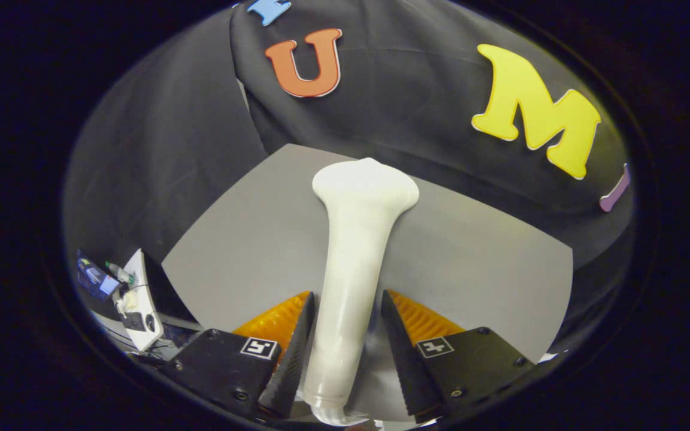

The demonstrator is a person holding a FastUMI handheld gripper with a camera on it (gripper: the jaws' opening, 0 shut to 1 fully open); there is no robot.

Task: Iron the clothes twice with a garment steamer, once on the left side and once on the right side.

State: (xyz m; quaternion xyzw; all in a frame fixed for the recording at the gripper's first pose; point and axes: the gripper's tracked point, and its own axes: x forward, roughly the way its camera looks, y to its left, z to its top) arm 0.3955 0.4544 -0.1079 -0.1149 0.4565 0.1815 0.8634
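tool (345, 326) clamps steamer (354, 263) handle | head points ahead, lengthwise

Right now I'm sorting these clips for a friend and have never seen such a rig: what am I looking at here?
The camera rides on a hand-held two-finger gripper and looks forward along its fingers. Between them stands a white garment steamer, its handle near the camera and its wide head pointing away. The left finger touches the handle; a thin gap seems to remain at the right one, so a firm grip is uncertain. Beneath lies a grey tabletop, with black booth cloth beyond. Some small devices sit off the table's left edge.
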